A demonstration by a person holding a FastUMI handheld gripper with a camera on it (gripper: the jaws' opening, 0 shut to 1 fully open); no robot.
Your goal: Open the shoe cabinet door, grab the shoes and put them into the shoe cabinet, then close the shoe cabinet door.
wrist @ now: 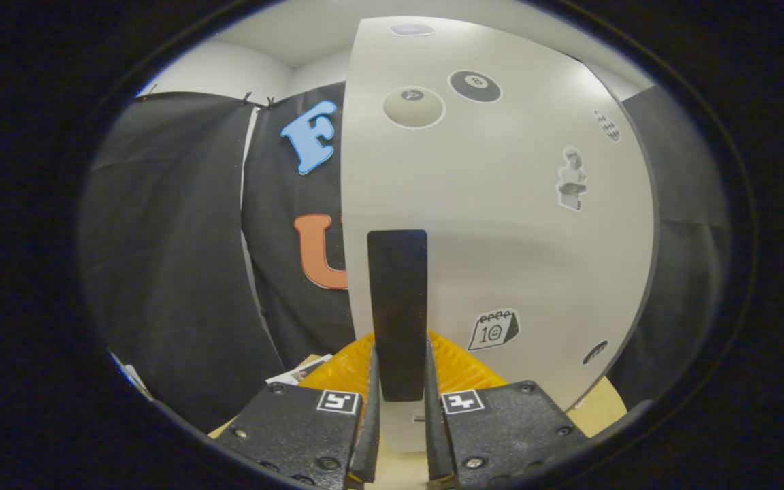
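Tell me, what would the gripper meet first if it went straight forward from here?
The gripper is already shut on the black handle, so probably the white cabinet door right behind that handle, though depth is unclear.

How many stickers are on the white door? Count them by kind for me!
billiard ball stickers: 2
calendar sticker: 1
statue sticker: 1
checkered sticker: 1
blurry stickers, too unclear to name: 2
Total: 7, all on the cabinet door. The tongs squeeze its black handle.
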